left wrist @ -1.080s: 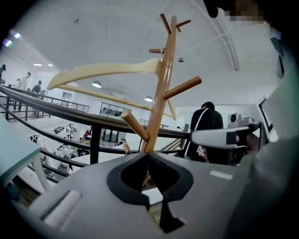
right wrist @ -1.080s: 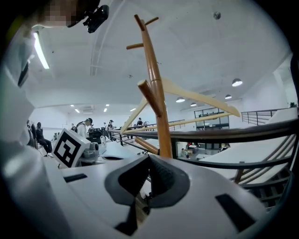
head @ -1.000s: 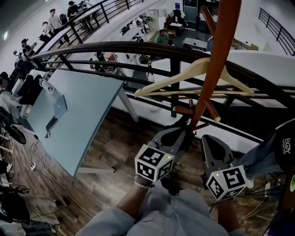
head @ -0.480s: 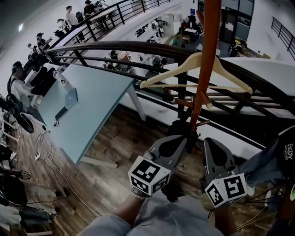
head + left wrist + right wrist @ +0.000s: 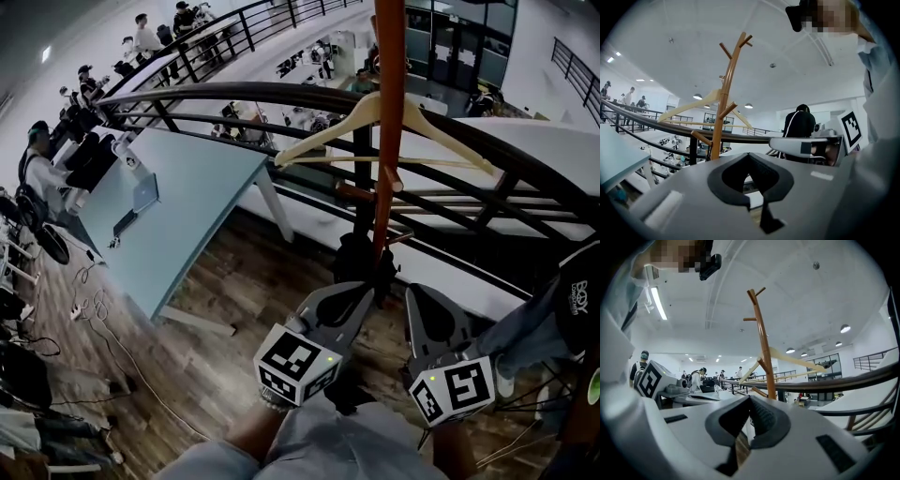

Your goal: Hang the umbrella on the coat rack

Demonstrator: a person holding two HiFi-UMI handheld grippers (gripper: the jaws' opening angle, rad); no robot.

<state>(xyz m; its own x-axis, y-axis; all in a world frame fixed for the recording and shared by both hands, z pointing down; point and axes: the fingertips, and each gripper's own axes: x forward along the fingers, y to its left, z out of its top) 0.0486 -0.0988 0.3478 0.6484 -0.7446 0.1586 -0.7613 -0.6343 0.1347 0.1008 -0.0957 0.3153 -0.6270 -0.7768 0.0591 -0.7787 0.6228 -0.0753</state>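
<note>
Facing the coat rack [image 5: 386,141], the left gripper [image 5: 354,295] and right gripper [image 5: 424,302] point toward it, each with its jaws closed together on nothing. A dark bundle [image 5: 358,261] low against the rack, just beyond the left gripper, is probably the folded umbrella; whether it already hangs there cannot be told. It is likely light, with soft fabric, so the stiff handle or its strap offers the surest hold.

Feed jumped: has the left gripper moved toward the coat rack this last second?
No. In the head view the left gripper sits about as far below the coat rack as before; only the camera shifted.
</note>
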